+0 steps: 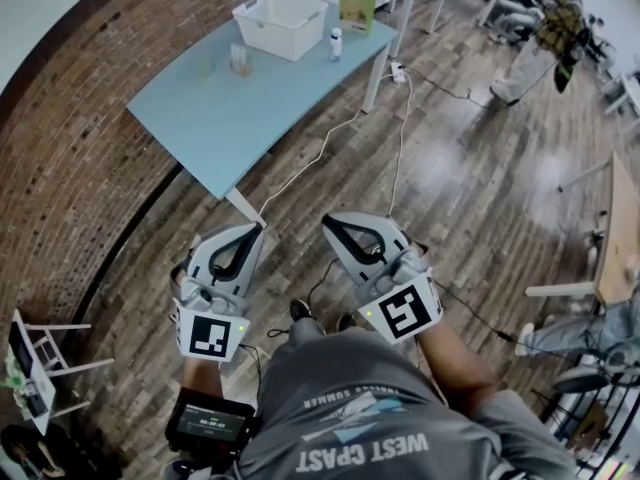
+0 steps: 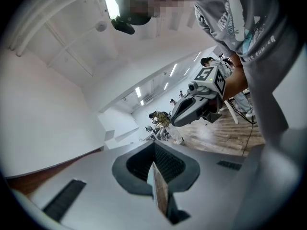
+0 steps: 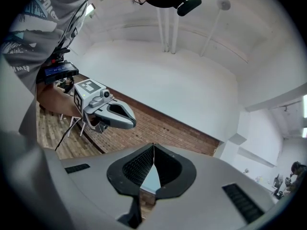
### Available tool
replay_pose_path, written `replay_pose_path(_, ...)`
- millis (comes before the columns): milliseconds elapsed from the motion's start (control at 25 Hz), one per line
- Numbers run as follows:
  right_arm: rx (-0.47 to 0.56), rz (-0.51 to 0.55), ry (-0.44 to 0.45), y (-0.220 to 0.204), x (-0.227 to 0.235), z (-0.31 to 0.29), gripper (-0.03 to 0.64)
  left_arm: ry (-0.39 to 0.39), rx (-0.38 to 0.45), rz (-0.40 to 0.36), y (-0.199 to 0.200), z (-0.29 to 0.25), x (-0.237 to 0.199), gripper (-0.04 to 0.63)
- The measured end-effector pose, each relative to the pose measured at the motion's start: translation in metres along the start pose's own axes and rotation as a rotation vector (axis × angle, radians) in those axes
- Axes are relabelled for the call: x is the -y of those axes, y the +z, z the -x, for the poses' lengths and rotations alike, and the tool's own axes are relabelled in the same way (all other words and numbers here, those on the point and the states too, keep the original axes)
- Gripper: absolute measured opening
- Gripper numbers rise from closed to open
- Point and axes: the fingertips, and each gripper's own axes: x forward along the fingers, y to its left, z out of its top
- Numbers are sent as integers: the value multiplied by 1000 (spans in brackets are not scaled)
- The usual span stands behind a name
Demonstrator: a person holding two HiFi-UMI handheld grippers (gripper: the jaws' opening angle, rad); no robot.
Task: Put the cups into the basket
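Far from me, the white basket stands on the back of a light blue table. Left of the basket stand clear cups, and another clear piece lies further left. My left gripper and right gripper are held side by side close to my body, over the wooden floor and well short of the table. Both are shut with nothing in them. In the left gripper view the jaws meet and point up into the room. In the right gripper view the jaws also meet.
A white bottle and a green box stand beside the basket. A curved brick wall runs along the left. Cables trail over the floor from the table. A white rack stands at lower left, and people sit at desks at upper right.
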Motion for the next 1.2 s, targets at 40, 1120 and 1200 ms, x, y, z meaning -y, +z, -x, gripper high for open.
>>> replay_pose_path(40,-2,0,-5,1,2,-7,14,-4,3,-1,-4,-1,-6,2)
replay_pose_path(1120,20,13,49,-35,85,-84,14,21,-45,23,-56,-91,-67,2)
replay_pose_path(1200,38,19,67,-39,97,-83,14,37,-57,19,-55,-105,-68,2)
